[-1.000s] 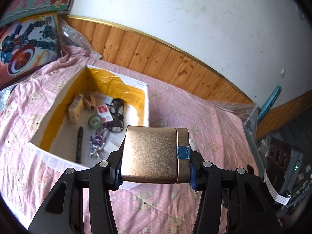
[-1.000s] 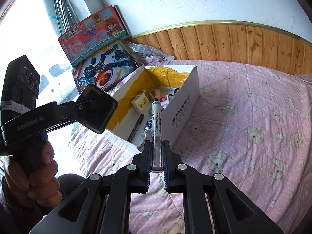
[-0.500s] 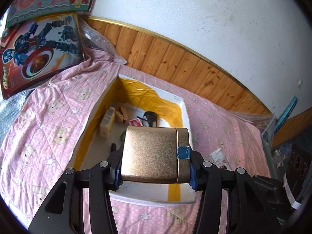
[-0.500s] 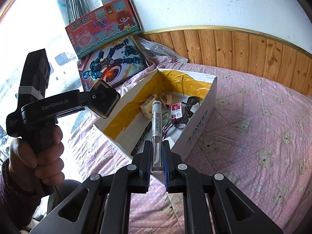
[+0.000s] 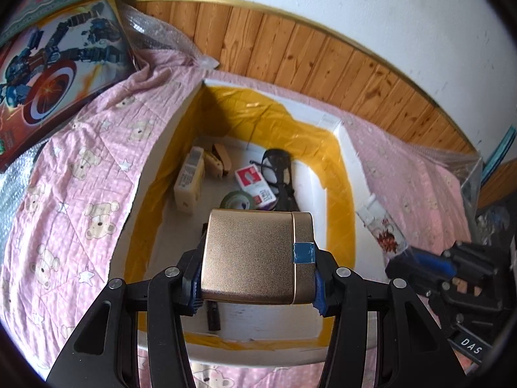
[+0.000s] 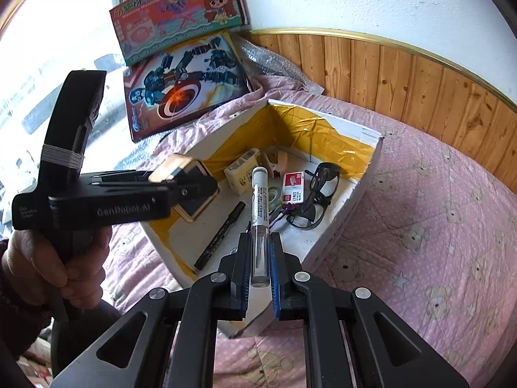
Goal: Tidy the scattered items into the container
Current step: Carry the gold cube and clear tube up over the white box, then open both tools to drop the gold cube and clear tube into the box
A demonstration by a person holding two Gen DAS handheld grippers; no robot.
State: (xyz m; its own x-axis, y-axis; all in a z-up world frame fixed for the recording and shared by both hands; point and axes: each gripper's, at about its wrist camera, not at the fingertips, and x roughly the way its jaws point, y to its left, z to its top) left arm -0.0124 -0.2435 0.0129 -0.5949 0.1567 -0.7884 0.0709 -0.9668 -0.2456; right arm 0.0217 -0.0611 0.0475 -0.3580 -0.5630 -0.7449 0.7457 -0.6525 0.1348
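My left gripper is shut on a gold case with a blue tape patch, hanging over the near part of a white box lined with yellow tape. In the right wrist view, a hand holds that left gripper and the gold case above the box's left wall. My right gripper is shut on a white marker with a grey cap, above the near corner of the box. Black glasses, a black pen and small packets lie inside.
The box rests on a pink bear-print bedspread. Two toy boxes lean at the far left beside bubble wrap. A wood-panelled wall runs behind. My right gripper shows at the lower right of the left wrist view.
Both grippers have moved closer to the box. The left one has sunk and now hangs over the inside; the right one has come over the near corner. Both grips are unchanged.
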